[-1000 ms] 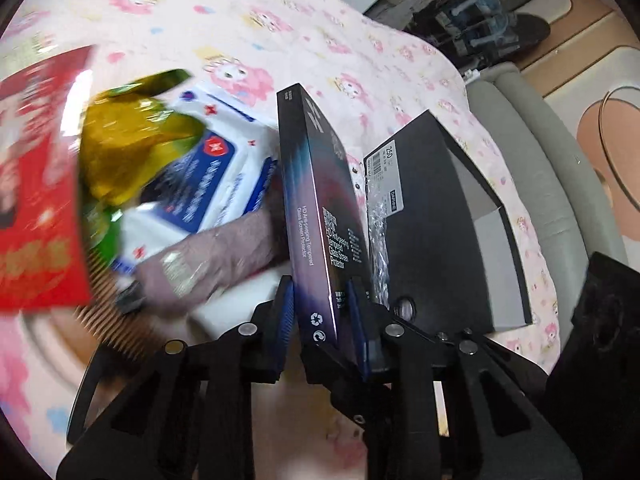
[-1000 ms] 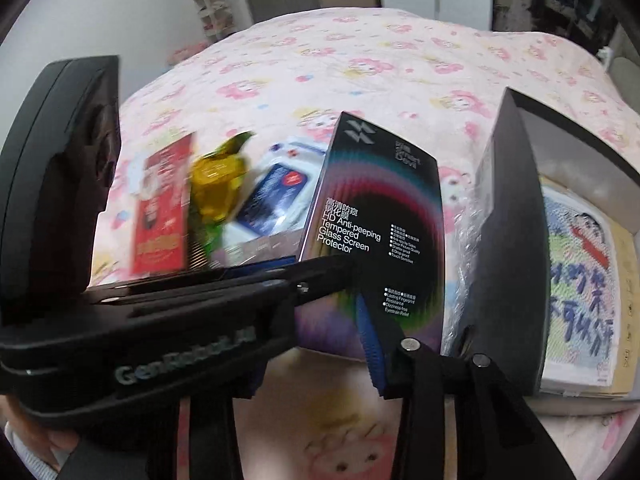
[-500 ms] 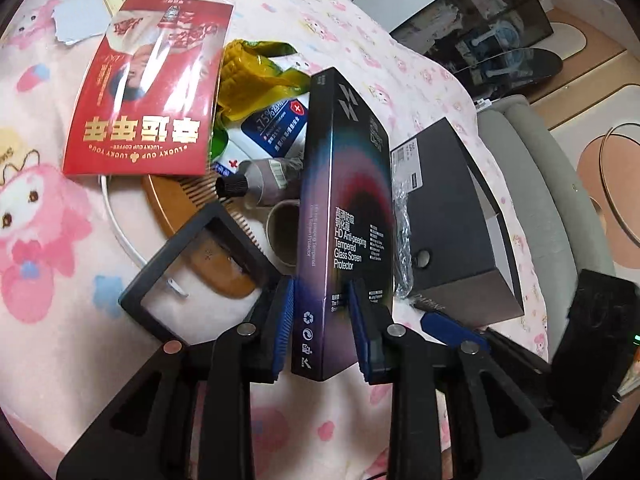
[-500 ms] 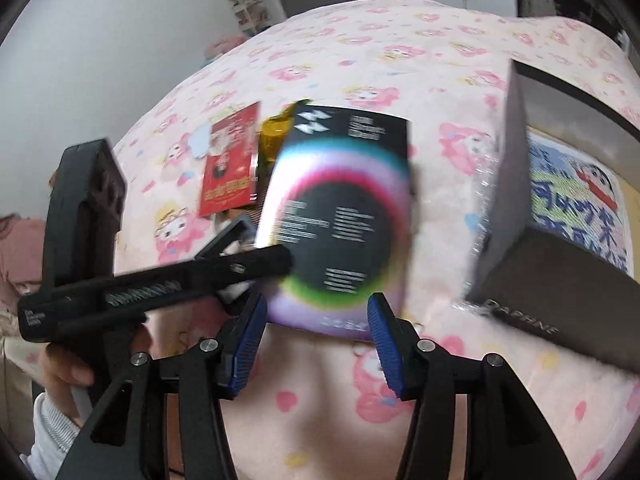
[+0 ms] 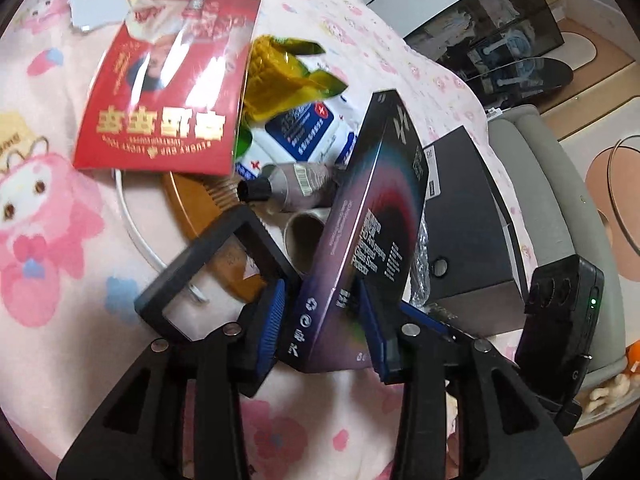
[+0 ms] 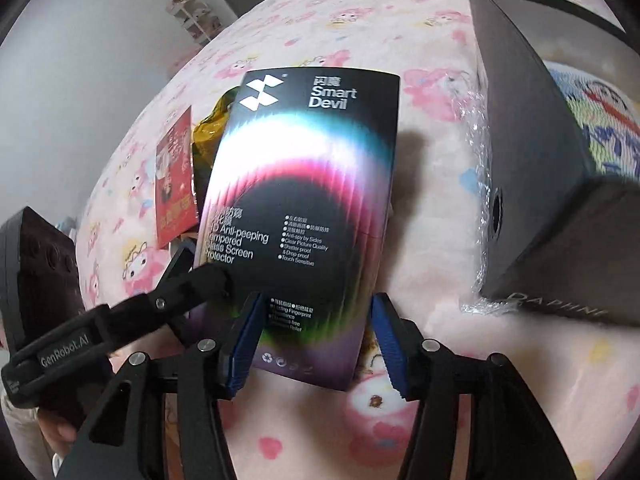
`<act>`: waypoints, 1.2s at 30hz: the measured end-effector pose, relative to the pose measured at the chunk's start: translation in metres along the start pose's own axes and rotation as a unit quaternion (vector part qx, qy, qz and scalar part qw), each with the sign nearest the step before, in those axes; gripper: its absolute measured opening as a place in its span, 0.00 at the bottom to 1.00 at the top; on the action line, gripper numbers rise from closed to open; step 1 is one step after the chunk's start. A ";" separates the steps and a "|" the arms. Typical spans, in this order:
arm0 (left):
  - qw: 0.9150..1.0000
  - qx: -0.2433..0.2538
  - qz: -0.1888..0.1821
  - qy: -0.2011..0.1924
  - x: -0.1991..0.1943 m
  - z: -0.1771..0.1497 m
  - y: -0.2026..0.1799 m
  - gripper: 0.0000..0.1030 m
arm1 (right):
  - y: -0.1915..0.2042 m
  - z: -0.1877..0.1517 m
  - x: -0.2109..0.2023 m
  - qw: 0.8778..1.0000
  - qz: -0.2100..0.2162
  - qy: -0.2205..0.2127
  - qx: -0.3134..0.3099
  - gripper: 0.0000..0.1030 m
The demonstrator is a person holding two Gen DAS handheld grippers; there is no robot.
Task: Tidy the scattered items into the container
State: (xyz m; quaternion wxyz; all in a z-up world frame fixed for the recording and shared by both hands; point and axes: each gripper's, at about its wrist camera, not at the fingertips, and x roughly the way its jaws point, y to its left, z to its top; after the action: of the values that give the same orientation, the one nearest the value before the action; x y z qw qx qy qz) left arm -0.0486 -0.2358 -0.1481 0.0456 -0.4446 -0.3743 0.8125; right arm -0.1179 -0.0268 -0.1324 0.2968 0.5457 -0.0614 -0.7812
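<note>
Left gripper (image 5: 320,300): eases its jaws apart, grip released, with the narrow side of the screen protector box (image 6: 312,184) between the blue pads. Right gripper (image 6: 317,304): spreads its jaws too, straddles the lower end of the same box, shows a gap on the right pad's side, clamps nothing. Leans tilted, that box, lower end down on the pink bed cover (image 6: 440,420), just beside the dark grey container (image 6: 532,152) and outside it. Leaves a bare strip of cover between box and container, edged by crumpled bubble wrap (image 6: 476,152) against the container's wall; leaves open cover below both grippers as well. Crowds up on the other side against a heap touching or overlapping itself. Holds, in the open-topped container, one flat cartoon-printed item (image 6: 600,120); cannot tell what else. Counts in the heap: one red packet (image 5: 168,80), one yellow-green wrapper (image 5: 280,68), one blue and white pack (image 5: 312,128), one grey tube (image 5: 296,184) with a black cap, one wooden comb (image 5: 192,200), one cardboard roll (image 5: 304,236), one white cable (image 5: 132,220), one black frame (image 5: 216,264), one white card (image 5: 96,4) apart at the far edge. Totals two grippers, one screen protector box, one container.
</note>
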 end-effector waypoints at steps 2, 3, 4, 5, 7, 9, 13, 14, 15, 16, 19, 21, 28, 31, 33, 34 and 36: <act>1.000 0.015 0.014 -0.010 -0.007 -0.007 -0.008 0.32 | -0.002 -0.001 -0.004 1.000 0.006 -0.004 0.009 0.43; 0.999 0.023 0.020 -0.012 -0.010 -0.011 -0.013 0.32 | -0.002 -0.003 -0.008 1.000 0.007 -0.007 0.009 0.41; 0.999 0.026 0.021 -0.009 -0.010 -0.016 -0.015 0.31 | 0.000 -0.006 -0.013 1.000 0.007 -0.010 0.005 0.40; 0.999 0.026 0.018 -0.003 -0.010 -0.022 -0.016 0.31 | 0.000 -0.010 -0.016 1.000 0.006 -0.010 0.001 0.40; 1.000 0.022 0.013 0.012 -0.010 -0.032 -0.015 0.31 | -0.001 -0.019 -0.022 1.000 0.001 -0.002 -0.005 0.39; 0.999 0.025 0.013 0.025 -0.011 -0.041 -0.016 0.32 | -0.006 -0.030 -0.024 1.000 0.004 0.013 0.005 0.39; 0.999 0.025 0.016 0.026 -0.015 -0.045 -0.016 0.32 | -0.014 -0.046 -0.029 0.999 0.027 0.038 0.018 0.39; 0.999 0.022 0.018 0.026 -0.015 -0.044 -0.014 0.32 | -0.016 -0.048 -0.031 0.999 0.029 0.040 0.019 0.39; 0.999 0.019 0.020 0.025 -0.015 -0.042 -0.013 0.32 | -0.018 -0.047 -0.032 0.999 0.025 0.036 0.021 0.39; 0.999 0.017 0.022 0.023 -0.014 -0.040 -0.013 0.32 | -0.019 -0.046 -0.033 0.999 0.020 0.031 0.024 0.39; 0.999 0.027 0.027 0.022 -0.013 -0.030 -0.015 0.32 | -0.026 -0.037 -0.039 0.999 -0.007 0.000 0.040 0.39; 0.998 0.046 0.033 0.025 -0.010 -0.022 -0.022 0.32 | -0.026 -0.031 -0.036 0.999 -0.009 -0.001 0.042 0.39; 0.994 0.081 0.058 0.045 0.002 -0.028 -0.038 0.36 | -0.018 -0.027 -0.026 0.999 -0.019 0.014 0.022 0.44; 0.993 0.072 0.049 0.076 -0.002 -0.040 -0.038 0.36 | -0.017 -0.032 -0.034 0.999 -0.024 0.025 0.010 0.42; 0.992 0.076 0.052 0.085 -0.004 -0.046 -0.039 0.34 | -0.020 -0.036 -0.034 0.999 -0.019 0.027 0.010 0.42; 0.992 0.077 0.054 0.087 -0.003 -0.048 -0.039 0.33 | -0.021 -0.038 -0.034 0.999 -0.016 0.029 0.010 0.42; 0.992 0.073 0.056 0.091 0.001 -0.050 -0.037 0.40 | -0.024 -0.042 -0.034 0.999 -0.011 0.031 0.010 0.42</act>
State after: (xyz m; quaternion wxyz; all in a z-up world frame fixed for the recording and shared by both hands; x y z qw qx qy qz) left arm -0.0215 -0.1805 -0.1411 0.0664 -0.5327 -0.2824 0.7950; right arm -0.0821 0.0203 -0.1315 0.2841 0.5737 -0.0538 -0.7663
